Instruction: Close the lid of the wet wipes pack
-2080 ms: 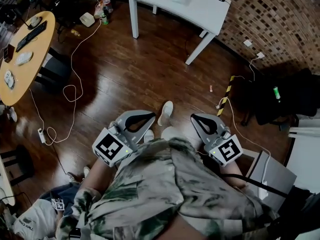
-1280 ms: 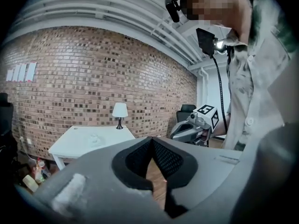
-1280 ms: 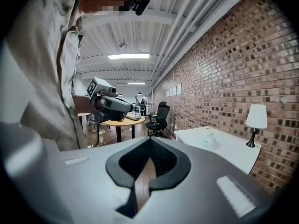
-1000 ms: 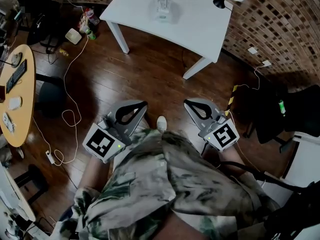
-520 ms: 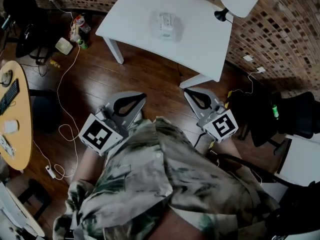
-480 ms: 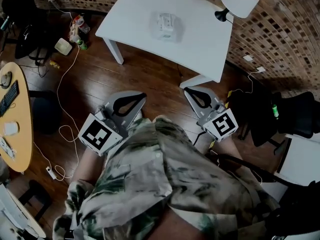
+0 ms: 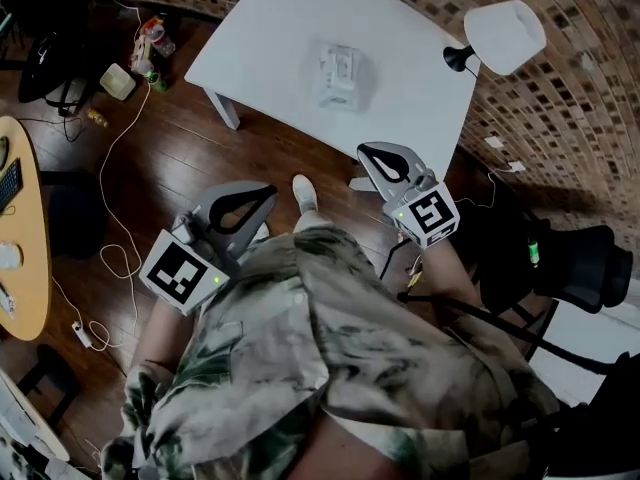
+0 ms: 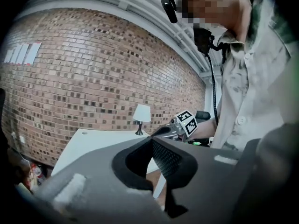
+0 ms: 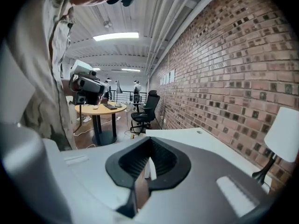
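Note:
The wet wipes pack point(image 7: 338, 76) is a small white pack lying in the middle of the white table point(image 7: 270, 38); its lid is too small to make out. My left gripper point(image 7: 266, 189) is shut and empty, held over the floor short of the table's near edge. My right gripper point(image 7: 368, 150) is also shut and empty, its tip at the table's near edge, below and right of the pack. In the left gripper view the jaws point(image 8: 152, 141) meet with nothing between them. The right gripper view shows its jaws point(image 9: 149, 140) tip to tip, over the table point(image 9: 187, 139).
A white lamp point(image 7: 505, 36) stands at the table's right corner by the brick wall point(image 7: 580, 118). A round wooden table point(image 7: 15, 228) is at far left, cables point(image 7: 110, 168) trail over the wood floor, and a black chair point(image 7: 580, 263) sits at right.
The person has walked up to the white table, which now fills the upper view. Both grippers came forward with it, the right one reaching the table's edge. Both stayed shut.

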A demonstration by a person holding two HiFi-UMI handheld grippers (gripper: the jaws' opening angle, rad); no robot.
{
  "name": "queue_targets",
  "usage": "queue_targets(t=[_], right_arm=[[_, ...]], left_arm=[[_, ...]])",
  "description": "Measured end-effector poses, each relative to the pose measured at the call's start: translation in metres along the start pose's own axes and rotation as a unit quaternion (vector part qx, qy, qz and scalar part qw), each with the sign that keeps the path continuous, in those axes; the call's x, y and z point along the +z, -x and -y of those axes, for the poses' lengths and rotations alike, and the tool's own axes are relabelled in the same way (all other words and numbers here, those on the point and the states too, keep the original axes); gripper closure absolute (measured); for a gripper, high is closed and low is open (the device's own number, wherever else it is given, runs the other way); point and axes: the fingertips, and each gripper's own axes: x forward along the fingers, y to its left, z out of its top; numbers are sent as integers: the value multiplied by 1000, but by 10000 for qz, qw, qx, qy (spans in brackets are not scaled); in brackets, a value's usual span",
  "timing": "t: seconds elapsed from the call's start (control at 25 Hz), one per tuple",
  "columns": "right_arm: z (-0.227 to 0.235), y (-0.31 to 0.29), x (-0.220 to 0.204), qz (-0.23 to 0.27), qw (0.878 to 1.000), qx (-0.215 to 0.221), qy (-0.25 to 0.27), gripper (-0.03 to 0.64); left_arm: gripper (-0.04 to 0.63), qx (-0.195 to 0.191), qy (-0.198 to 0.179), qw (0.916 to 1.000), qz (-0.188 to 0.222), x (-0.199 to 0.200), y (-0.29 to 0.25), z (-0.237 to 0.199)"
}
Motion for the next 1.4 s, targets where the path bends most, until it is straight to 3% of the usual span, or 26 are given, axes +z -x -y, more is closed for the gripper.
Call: queue_targets(t=[0.32, 0.68, 0.96, 1.4], right_arm=[[101, -66, -30, -301, 9973, 599, 312, 612], [157, -133, -91, -971, 9859, 1198, 657, 612], [160, -169, -125, -1385, 9735, 1662, 746, 612], [151, -187, -143, -1827, 9574, 1930, 1127, 612]], left_arm=[[595, 685, -23, 9976, 83, 32, -54, -48], [595, 1278, 54, 9918, 30, 45, -85, -85], [595, 1726, 313, 9845, -46, 40, -86, -103], [595, 1891, 668, 9797, 8, 40, -86, -119]])
